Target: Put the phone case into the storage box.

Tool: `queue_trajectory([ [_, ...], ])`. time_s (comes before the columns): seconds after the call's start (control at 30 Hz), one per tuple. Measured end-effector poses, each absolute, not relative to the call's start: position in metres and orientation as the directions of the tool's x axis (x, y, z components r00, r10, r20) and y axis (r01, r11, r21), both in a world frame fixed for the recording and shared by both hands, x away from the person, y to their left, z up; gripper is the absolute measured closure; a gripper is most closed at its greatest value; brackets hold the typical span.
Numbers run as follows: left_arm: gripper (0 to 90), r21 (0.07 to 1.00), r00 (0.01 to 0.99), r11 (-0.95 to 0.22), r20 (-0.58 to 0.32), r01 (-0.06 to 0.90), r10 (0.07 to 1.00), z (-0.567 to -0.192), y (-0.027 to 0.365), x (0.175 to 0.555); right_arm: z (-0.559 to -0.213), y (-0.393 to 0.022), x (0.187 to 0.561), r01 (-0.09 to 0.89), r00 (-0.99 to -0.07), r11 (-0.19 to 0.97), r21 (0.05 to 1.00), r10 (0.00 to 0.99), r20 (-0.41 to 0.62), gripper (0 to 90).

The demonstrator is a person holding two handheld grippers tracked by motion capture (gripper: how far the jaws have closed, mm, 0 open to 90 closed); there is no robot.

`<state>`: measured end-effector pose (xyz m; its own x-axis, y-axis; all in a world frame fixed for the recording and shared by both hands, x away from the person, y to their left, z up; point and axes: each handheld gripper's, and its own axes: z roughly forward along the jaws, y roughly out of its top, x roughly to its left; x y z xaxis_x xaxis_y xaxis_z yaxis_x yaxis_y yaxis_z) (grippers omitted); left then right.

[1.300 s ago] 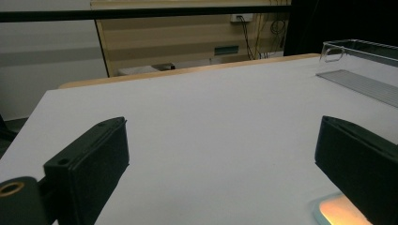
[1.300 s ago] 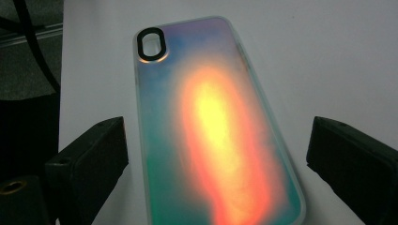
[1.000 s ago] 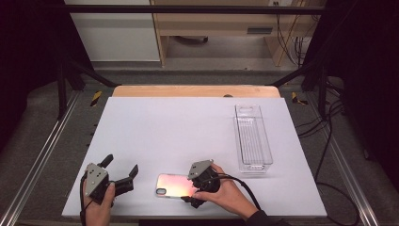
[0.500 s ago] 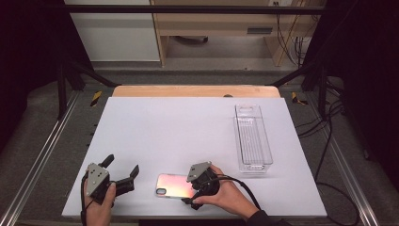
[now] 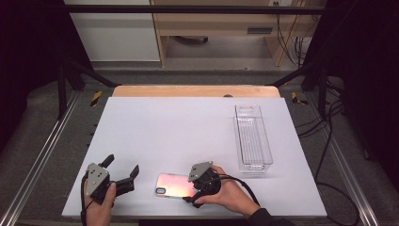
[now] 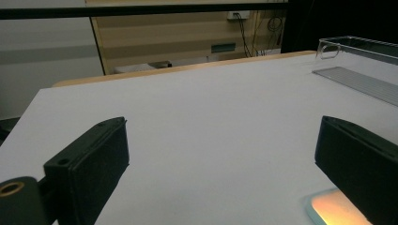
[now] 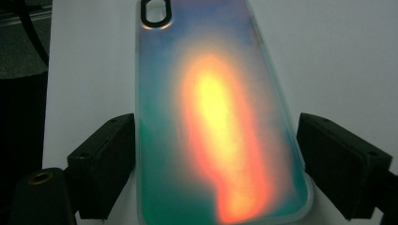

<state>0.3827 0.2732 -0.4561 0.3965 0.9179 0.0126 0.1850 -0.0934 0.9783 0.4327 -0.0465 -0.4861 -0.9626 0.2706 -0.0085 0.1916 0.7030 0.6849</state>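
An iridescent phone case (image 5: 175, 185) lies flat near the white table's (image 5: 179, 127) front edge, camera cutout toward the left. In the right gripper view the case (image 7: 220, 140) runs up between the two black jaws of my right gripper (image 7: 215, 121). Those jaws have just been closing, and their pads touch the case's two long edges. In the high view my right gripper (image 5: 190, 190) sits at the case's right end, held by a hand. To the left, my left gripper (image 5: 123, 163) rests low, open and holding nothing. A corner of the case (image 6: 335, 211) glows beside the right jaw of the left gripper (image 6: 223, 123).
A clear, empty plastic tray (image 5: 253, 139) lies lengthwise at the right of the table; its rim (image 6: 356, 42) shows far off in the left gripper view. A wooden strip (image 5: 193, 90) edges the far side. Black frame rails and cables flank the table.
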Motion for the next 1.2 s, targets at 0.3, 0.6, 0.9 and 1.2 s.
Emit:
queue_trajectory([
  [0.3,2.8,0.979,0.396,-0.095,0.016,0.181,0.918,-0.456,0.273,0.383,-0.484,-0.046,0.43,0.198,-0.958,0.703,0.683,0.287,-0.017,17.4],
  [0.6,2.8,0.98,0.392,-0.092,0.015,0.177,0.92,-0.455,0.275,0.382,-0.473,-0.051,0.434,0.198,-0.938,0.672,0.714,0.342,-0.061,17.5],
  [0.9,2.8,0.98,0.398,-0.096,0.018,0.177,0.917,-0.455,0.274,0.382,-0.453,-0.064,0.441,0.226,-0.908,0.628,0.745,0.412,-0.072,17.6],
  [1.2,1.7,0.979,0.407,-0.08,-0.002,0.185,0.913,-0.454,0.272,0.38,-0.426,-0.068,0.448,0.222,-0.874,0.6,0.769,0.472,-0.117,17.5],
])
